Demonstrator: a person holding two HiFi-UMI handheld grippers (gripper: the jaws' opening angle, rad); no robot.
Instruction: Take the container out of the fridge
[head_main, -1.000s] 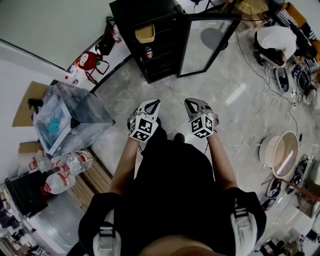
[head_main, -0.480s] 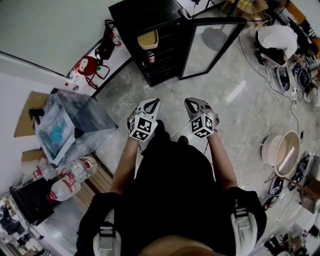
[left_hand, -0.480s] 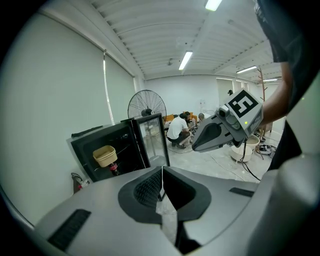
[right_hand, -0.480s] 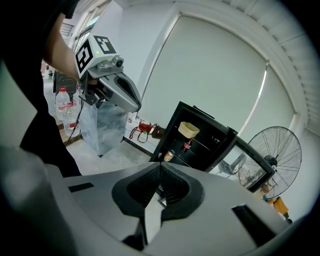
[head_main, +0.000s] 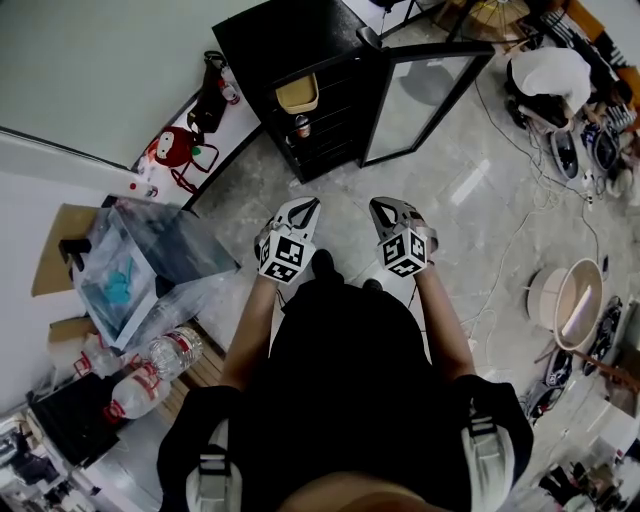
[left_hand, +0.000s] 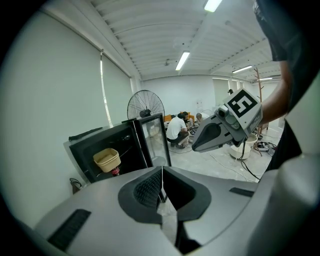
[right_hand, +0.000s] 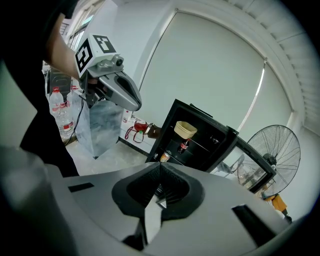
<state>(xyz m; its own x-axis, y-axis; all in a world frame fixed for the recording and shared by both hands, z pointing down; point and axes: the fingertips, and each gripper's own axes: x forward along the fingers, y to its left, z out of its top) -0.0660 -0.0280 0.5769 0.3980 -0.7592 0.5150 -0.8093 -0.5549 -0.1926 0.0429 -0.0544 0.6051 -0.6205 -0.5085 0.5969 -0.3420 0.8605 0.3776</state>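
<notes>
Container (head_main: 297, 93) in fridge (head_main: 268, 35) — beyond left tongs (head_main: 310, 204), right tongs (head_main: 377, 204).

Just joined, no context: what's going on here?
A person stands facing the black fridge, whose glass door is open. The tan container sits on an upper shelf, untouched. The left gripper and right gripper are both shut and empty, held out in front, well short of the fridge.

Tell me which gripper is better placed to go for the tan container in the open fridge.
Probably the left. The left gripper lines up almost straight with the container; the right gripper sits nearer the open door. Both are shut and empty.
</notes>
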